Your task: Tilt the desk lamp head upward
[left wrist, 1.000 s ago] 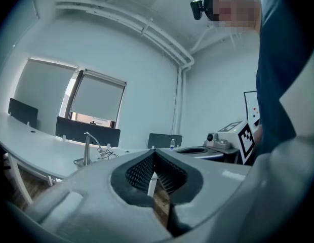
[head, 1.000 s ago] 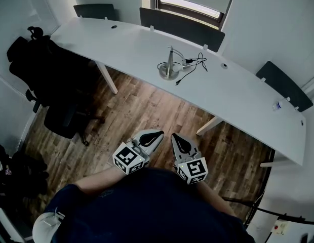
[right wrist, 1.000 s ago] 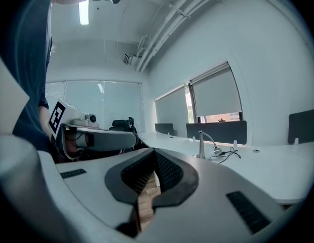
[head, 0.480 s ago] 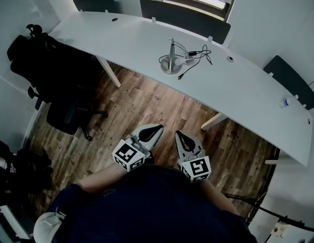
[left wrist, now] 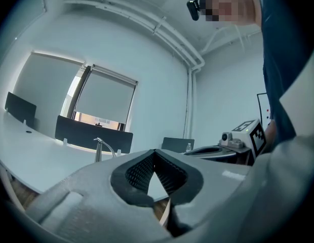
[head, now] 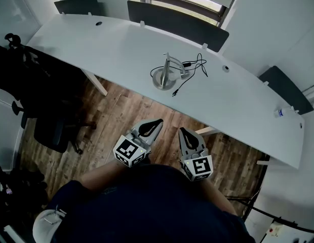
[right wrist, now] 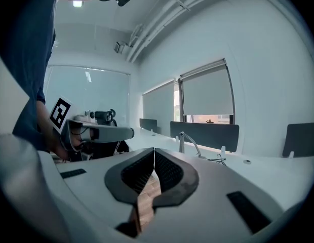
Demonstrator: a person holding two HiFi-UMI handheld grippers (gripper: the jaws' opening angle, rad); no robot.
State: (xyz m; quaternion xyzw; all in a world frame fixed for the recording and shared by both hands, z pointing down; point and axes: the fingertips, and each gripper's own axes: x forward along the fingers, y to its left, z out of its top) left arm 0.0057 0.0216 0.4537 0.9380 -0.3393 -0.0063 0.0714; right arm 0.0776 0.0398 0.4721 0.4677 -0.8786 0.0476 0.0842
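A silver desk lamp (head: 165,74) stands on the long white desk (head: 96,42), with a round base, an upright stem and a head bent down to the right. Its black cable (head: 190,69) trails to the right. The lamp also shows far off in the left gripper view (left wrist: 100,148) and the right gripper view (right wrist: 184,142). My left gripper (head: 154,121) and right gripper (head: 184,130) hang side by side close to my body, over the wooden floor and well short of the desk. Both are shut with nothing between the jaws.
A black office chair (head: 43,90) stands at the left of the desk. Dark divider panels (head: 177,25) line the desk's far edge under a window. A small bottle (head: 279,113) sits near the desk's right end. Wooden floor (head: 121,115) lies between me and the desk.
The view has shifted: the desk and lamp sit a little lower and further left in the head view. Both grippers stay shut and close to my body, slightly higher in the frame.
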